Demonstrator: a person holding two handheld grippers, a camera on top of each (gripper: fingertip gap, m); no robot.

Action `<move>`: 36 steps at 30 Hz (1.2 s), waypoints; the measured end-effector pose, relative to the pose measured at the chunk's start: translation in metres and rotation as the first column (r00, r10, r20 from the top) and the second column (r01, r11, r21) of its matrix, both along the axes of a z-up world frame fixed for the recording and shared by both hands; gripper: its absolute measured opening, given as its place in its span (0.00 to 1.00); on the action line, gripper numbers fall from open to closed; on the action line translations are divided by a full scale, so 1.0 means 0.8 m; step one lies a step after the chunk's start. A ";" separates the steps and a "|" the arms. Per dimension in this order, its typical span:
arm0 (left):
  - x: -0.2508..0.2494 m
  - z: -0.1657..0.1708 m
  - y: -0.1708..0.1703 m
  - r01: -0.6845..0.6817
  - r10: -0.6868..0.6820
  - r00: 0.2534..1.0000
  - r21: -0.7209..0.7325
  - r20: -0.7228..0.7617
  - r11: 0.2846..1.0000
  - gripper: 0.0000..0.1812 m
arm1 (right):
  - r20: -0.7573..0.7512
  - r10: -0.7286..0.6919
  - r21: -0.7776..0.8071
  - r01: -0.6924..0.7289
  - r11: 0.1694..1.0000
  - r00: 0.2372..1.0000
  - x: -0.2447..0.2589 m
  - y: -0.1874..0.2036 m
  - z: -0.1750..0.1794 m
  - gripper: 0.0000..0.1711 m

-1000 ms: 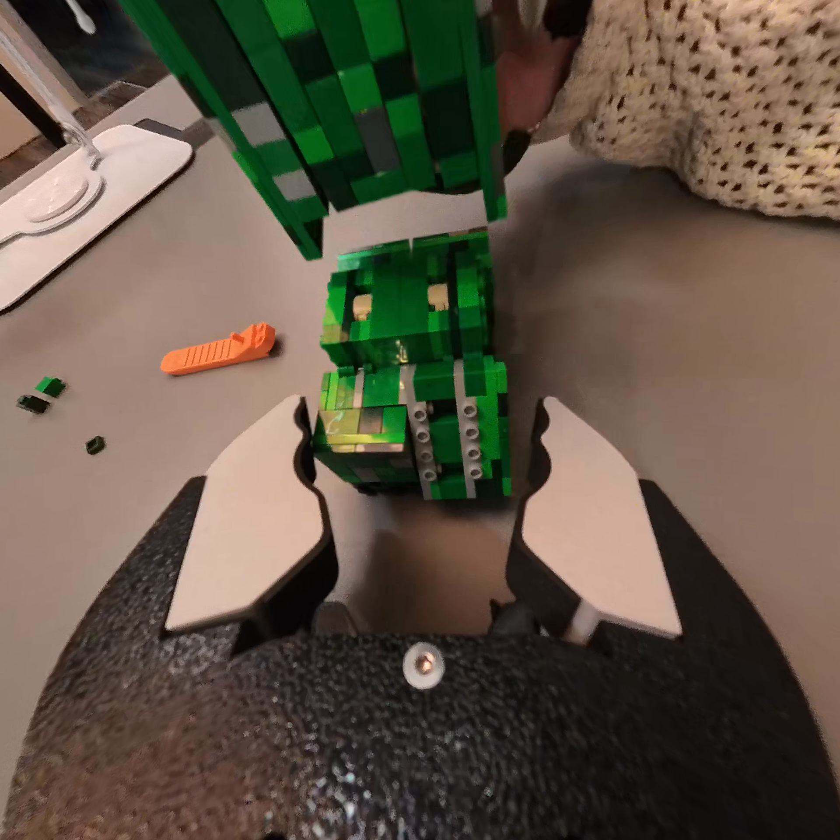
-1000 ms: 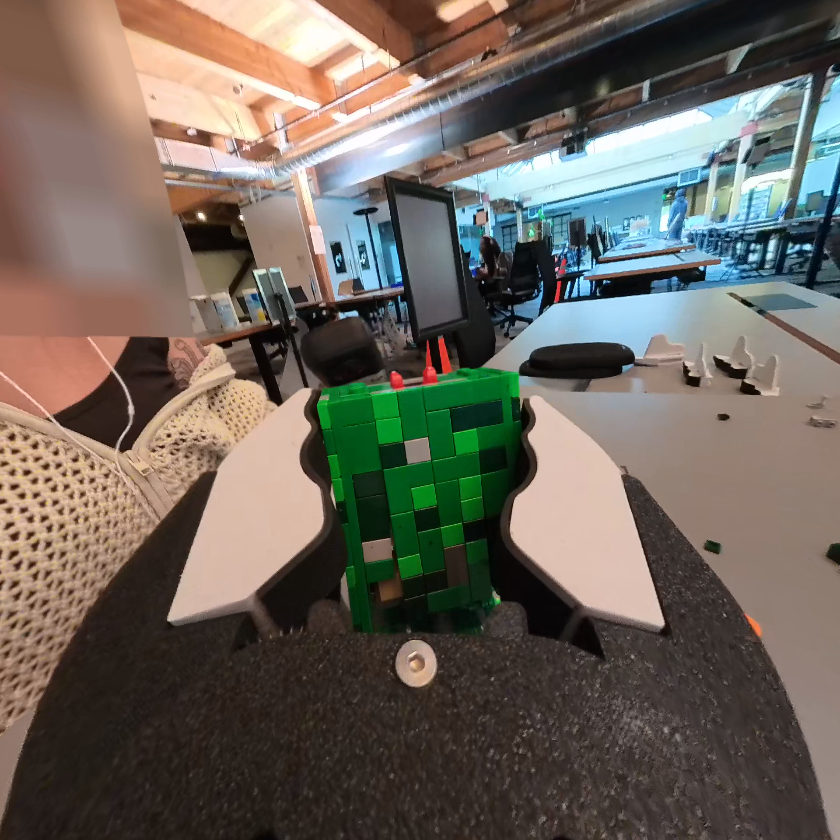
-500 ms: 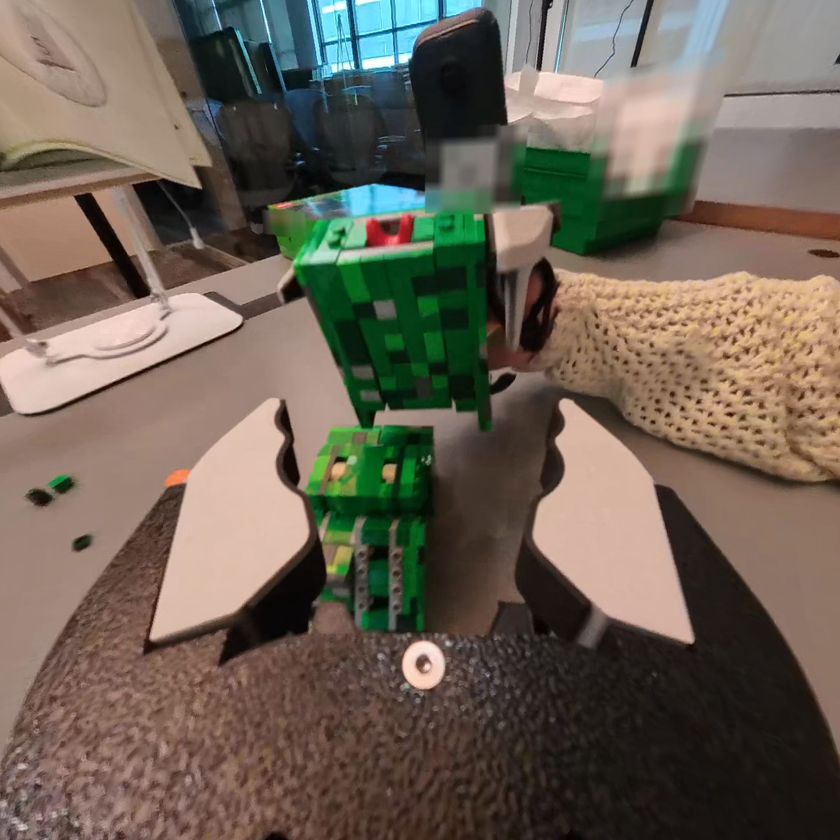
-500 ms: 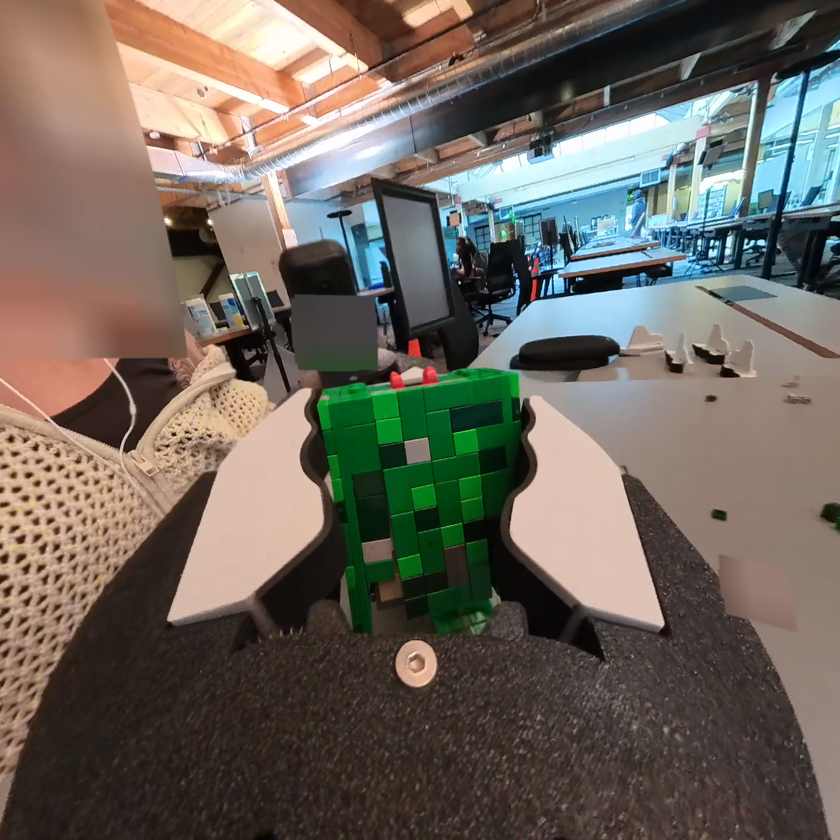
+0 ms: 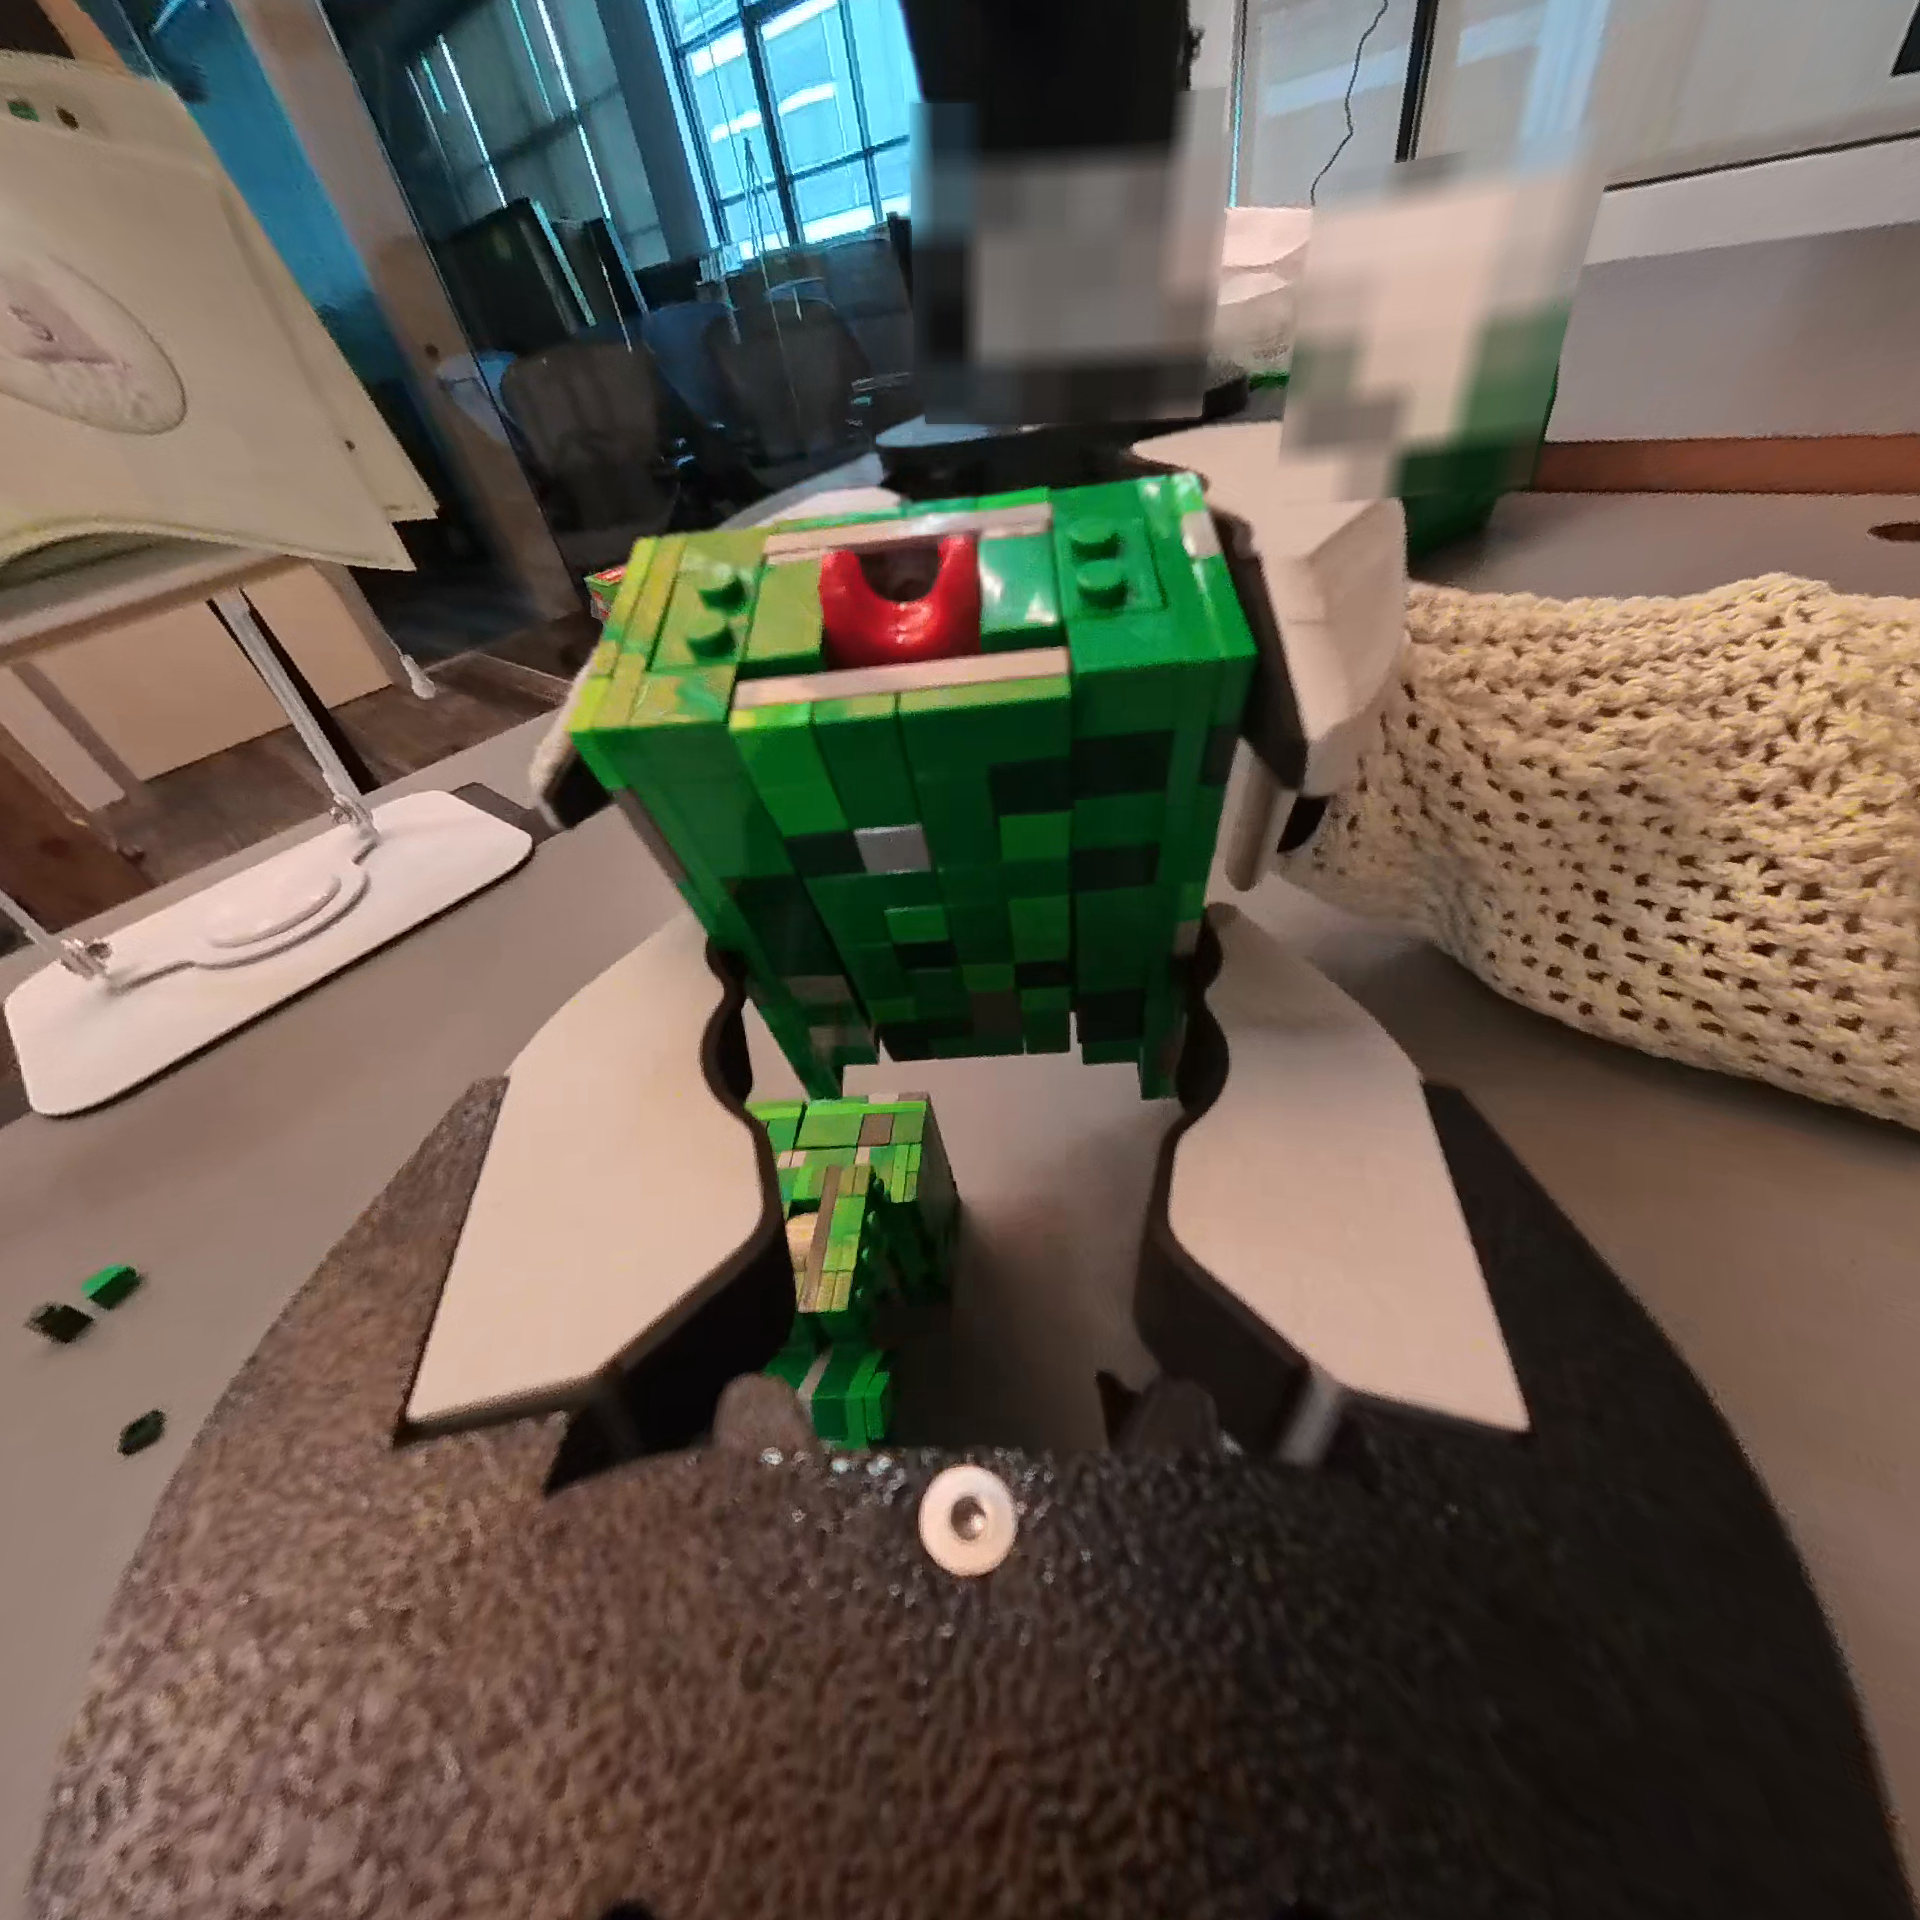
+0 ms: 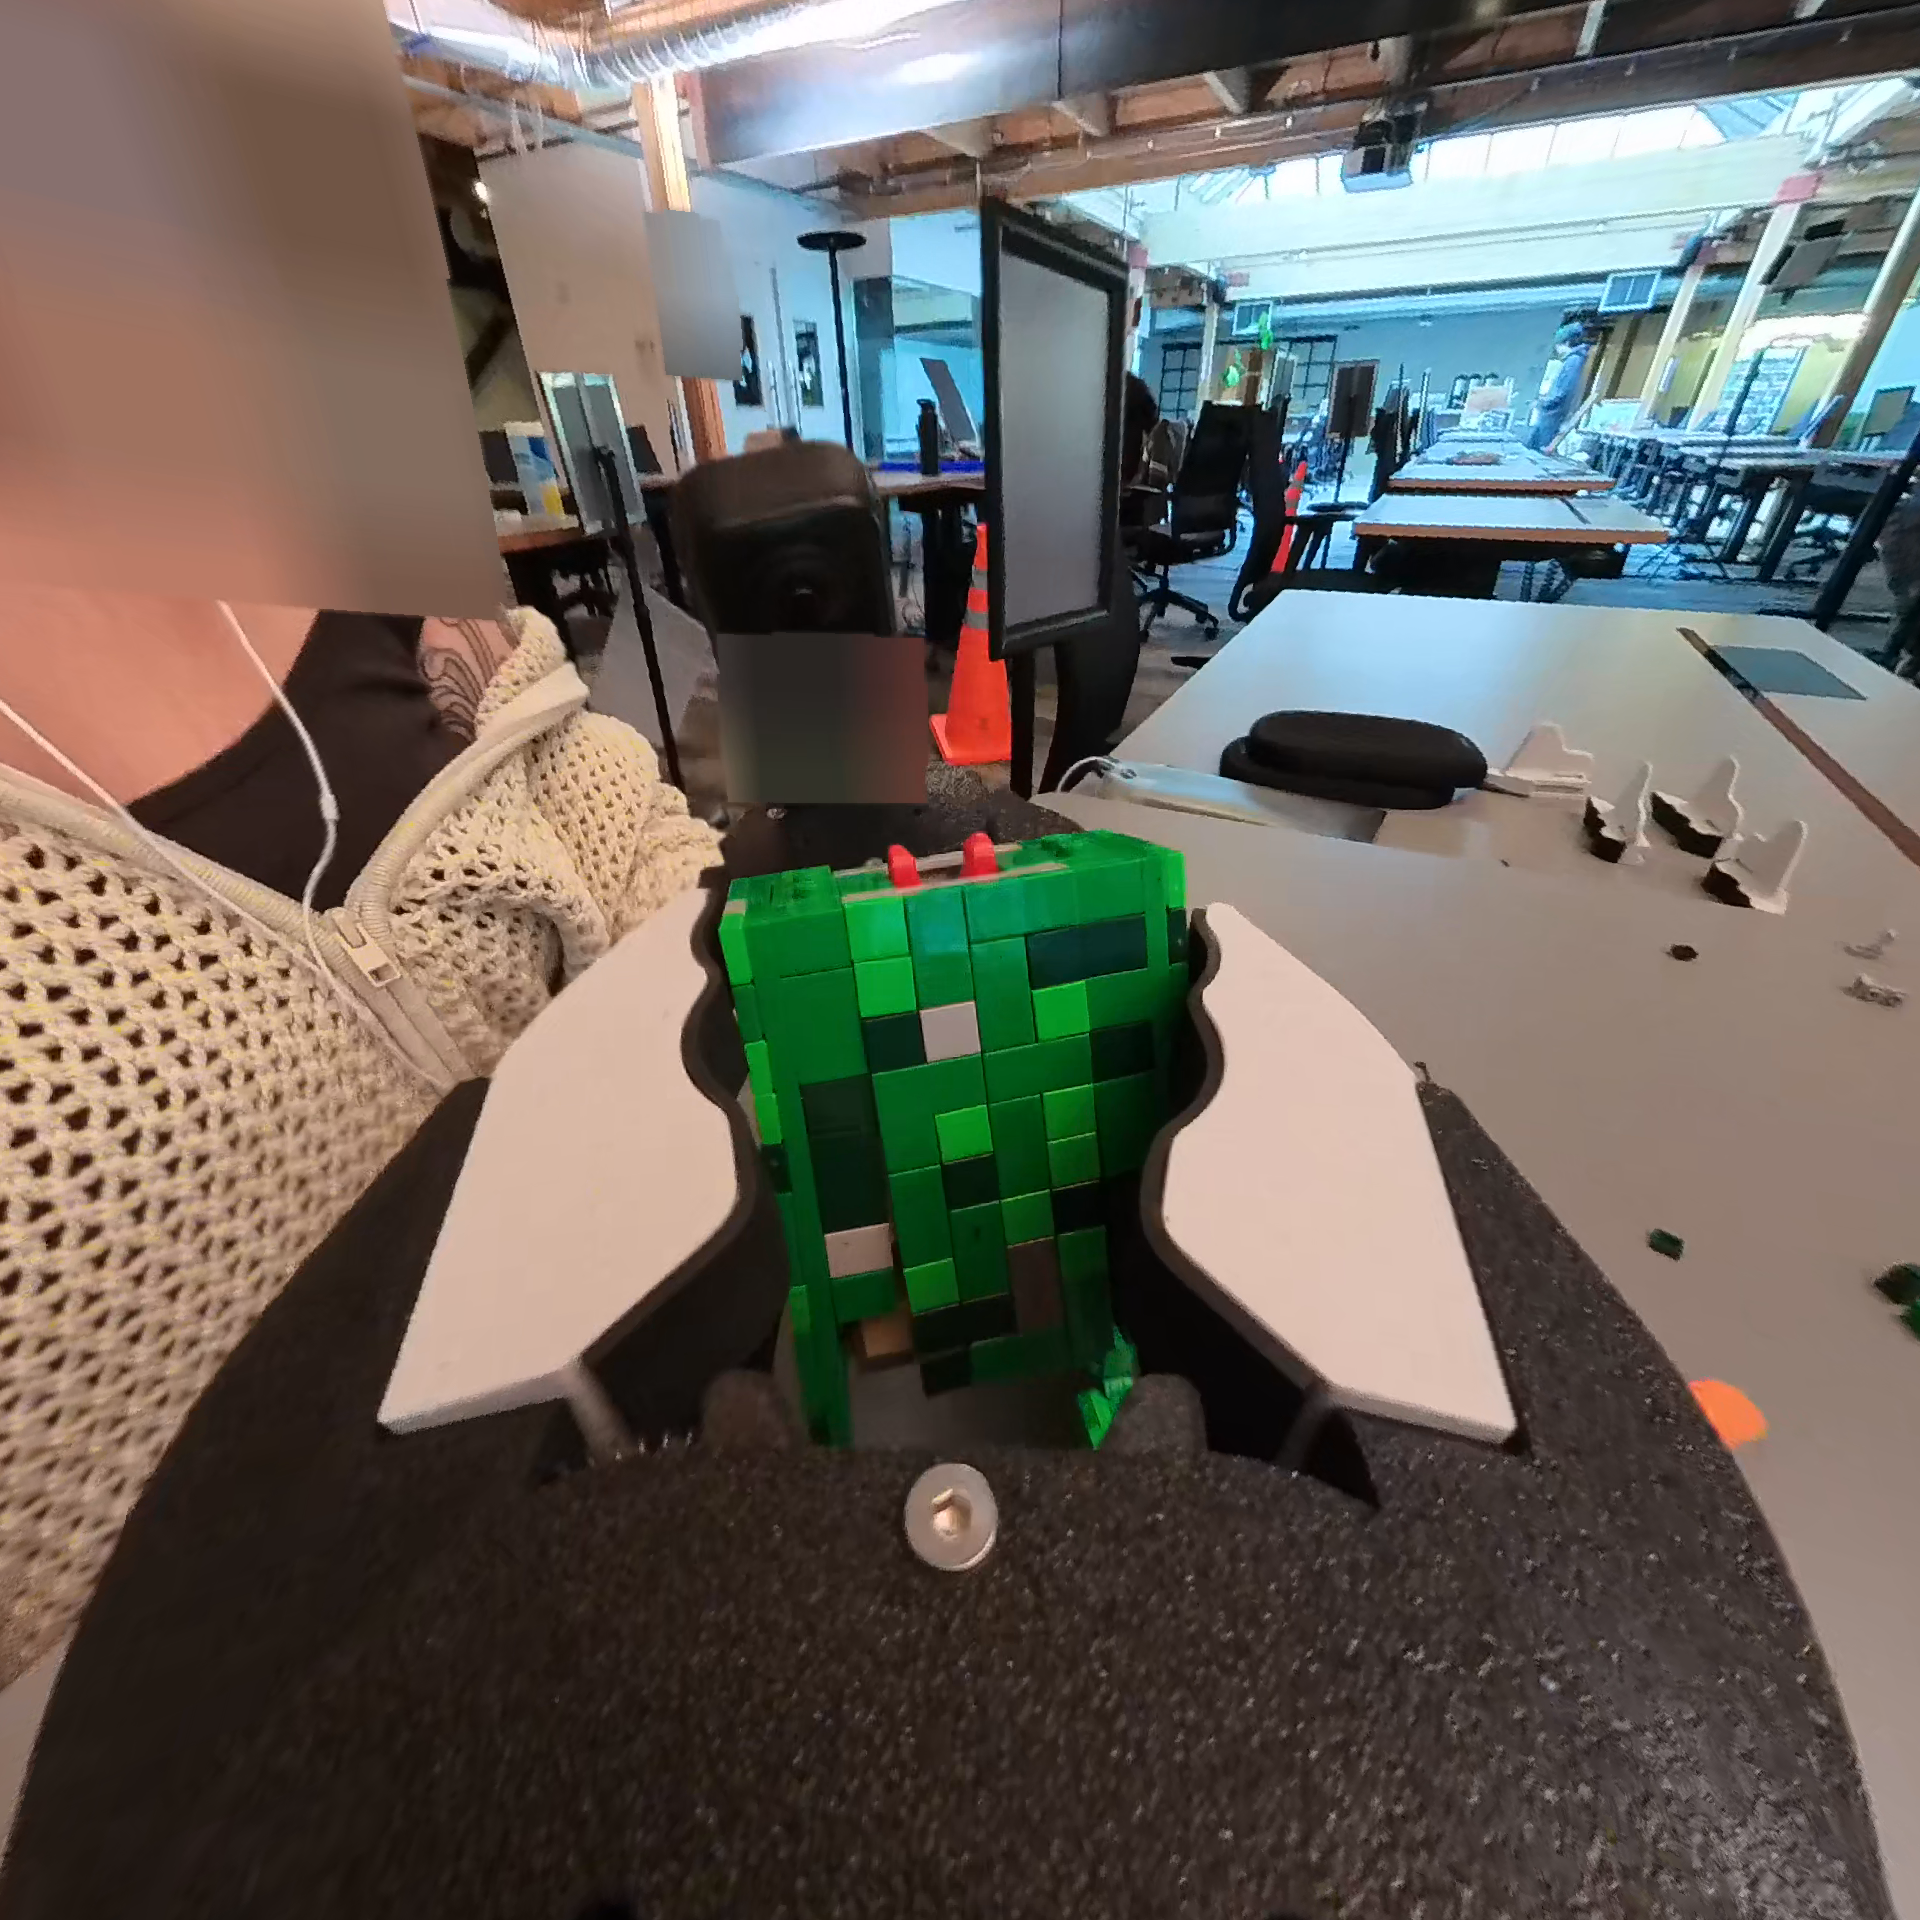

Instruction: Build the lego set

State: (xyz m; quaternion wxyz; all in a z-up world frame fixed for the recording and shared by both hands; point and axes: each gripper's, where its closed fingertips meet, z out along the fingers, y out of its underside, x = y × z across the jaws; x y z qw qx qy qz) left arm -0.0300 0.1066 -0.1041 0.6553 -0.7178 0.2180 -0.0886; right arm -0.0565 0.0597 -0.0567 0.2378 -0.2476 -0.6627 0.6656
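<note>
The left gripper sits nearest in the left wrist view, fingers spread wide w/ nothing pinched; the base, a small green lego block, stands on the table between them, hard by the left finger, w/ open gap to the right finger; just beyond & above hangs the body, a tall green brick block w/ a red piece in a slot on top, pinched at both sides by the right gripper; in the right wrist view its fingers press flat on the body's side walls, grip looks square. Step in hand, as I judge it: seat the body on the base. To do it well: centre the base in the left gripper & close on it first so it can't skid; bring the body's lower edge level & lined up w/ the base top; come straight down, then press evenly; a tilt could jam one edge or pop bricks. Room: bare table to the right of the base, though a knit sleeve lies across the far right; left side has loose bits near & a white stand farther off, well apart from the base; nothing seen above the body except the right gripper's own housing.
</note>
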 end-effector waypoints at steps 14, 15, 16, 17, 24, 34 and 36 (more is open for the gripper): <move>-0.047 -0.029 0.005 -0.251 0.220 0.924 -0.062 -0.314 0.966 0.43 | 0.103 -0.217 0.099 0.207 0.973 0.971 -0.011 0.032 0.005 0.50; -0.055 -0.030 0.006 -0.289 0.252 0.904 -0.057 -0.345 0.956 0.43 | 0.153 -0.272 0.093 0.260 0.961 0.950 -0.013 0.041 0.007 0.49; -0.060 -0.029 0.008 -0.315 0.276 0.886 -0.046 -0.371 0.948 0.43 | 0.196 -0.320 0.104 0.305 0.947 0.927 -0.015 0.047 0.007 0.48; -0.062 -0.029 0.009 -0.319 0.279 0.879 -0.042 -0.386 0.947 0.43 | 0.221 -0.378 0.142 0.354 0.924 0.899 -0.015 0.053 0.004 0.47; -0.058 -0.027 0.015 -0.306 0.283 0.862 0.012 -0.421 0.952 0.43 | 0.304 -0.550 0.242 0.495 0.835 0.778 -0.005 0.083 -0.022 0.47; -0.020 -0.009 0.006 -0.216 0.344 0.708 0.276 -0.616 0.937 0.44 | 0.531 -0.355 0.151 0.326 0.933 0.769 0.019 0.051 -0.060 0.22; -0.017 0.001 0.005 -0.219 0.363 0.742 0.308 -0.564 0.926 0.52 | 0.516 -0.362 0.149 0.335 0.930 0.777 0.024 0.053 -0.059 0.22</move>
